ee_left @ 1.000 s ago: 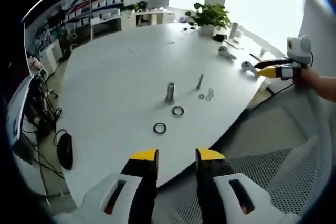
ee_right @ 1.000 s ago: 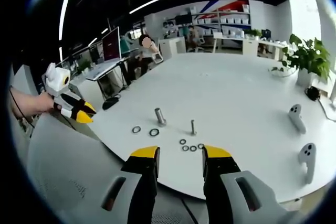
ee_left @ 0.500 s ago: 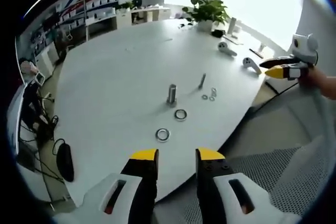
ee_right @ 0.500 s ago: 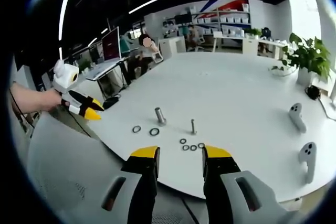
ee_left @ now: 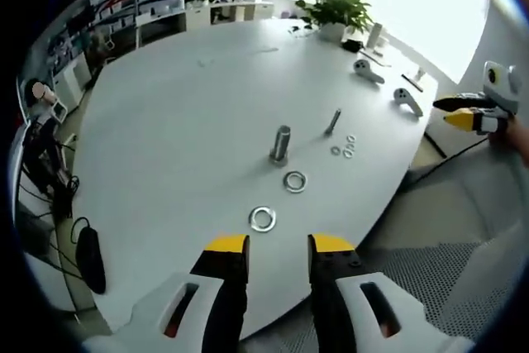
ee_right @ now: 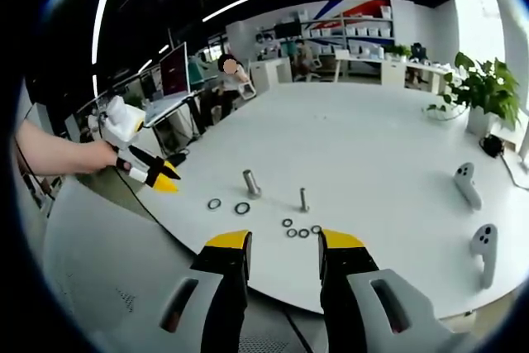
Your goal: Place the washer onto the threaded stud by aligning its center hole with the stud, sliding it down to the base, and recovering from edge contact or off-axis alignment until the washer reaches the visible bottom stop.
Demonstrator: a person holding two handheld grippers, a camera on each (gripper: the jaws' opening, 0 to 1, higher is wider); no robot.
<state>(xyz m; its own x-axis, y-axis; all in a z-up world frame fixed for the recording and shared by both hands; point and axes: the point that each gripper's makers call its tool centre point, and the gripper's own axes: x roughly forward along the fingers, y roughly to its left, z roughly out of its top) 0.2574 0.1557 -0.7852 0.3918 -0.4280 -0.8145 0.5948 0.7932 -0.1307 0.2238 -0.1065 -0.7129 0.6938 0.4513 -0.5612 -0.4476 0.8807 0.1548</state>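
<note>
White table (ee_left: 165, 121) — 2 big washers (ee_left: 263, 219) before thick stud (ee_left: 281, 143); both grippers' jaws parted, empty.

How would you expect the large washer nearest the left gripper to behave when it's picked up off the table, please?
The large washer lies flat on the smooth white table, so its thin edge probably gives jaws little purchase and it may skate. It looks like shiny metal: likely rigid and slippery. Tipped on edge, it could roll.

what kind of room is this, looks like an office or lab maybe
Most likely an open-plan office or lab: a big white meeting table, shelves of white boxes along the far wall, a monitor desk, and a potted plant by the window.
</note>
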